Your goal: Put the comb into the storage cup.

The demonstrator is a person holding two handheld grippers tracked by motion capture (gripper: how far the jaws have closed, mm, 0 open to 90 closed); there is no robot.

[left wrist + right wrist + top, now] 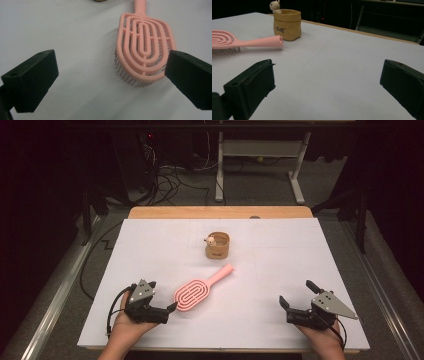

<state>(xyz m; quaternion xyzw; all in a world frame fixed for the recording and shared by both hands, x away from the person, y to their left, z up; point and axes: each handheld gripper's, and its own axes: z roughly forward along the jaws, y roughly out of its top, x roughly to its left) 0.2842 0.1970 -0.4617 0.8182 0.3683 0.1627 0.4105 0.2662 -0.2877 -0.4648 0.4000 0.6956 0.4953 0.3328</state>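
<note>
From above, my left tool [167,309] sits nearest, jaws spread, tips just beside the pink hairbrush [192,293] lying flat mid-desk [280,270]; my right tool [295,306] rests well apart, also spread, holding nothing. In the left gripper view the brush head [145,50] lies partly between the jaws, bristles down. I judge this the approach; next I must centre and close. The right gripper view shows the handle [262,42] near a small tan cup [287,24].

The pink hairbrush [200,290] lies flat, bristles down, on the white table [280,270], its vented oval head of looped ribs nearest the table's front edge. Its straight handle slants away toward the table's far right, ending near the small tan pot [217,246], apart from it.
</note>
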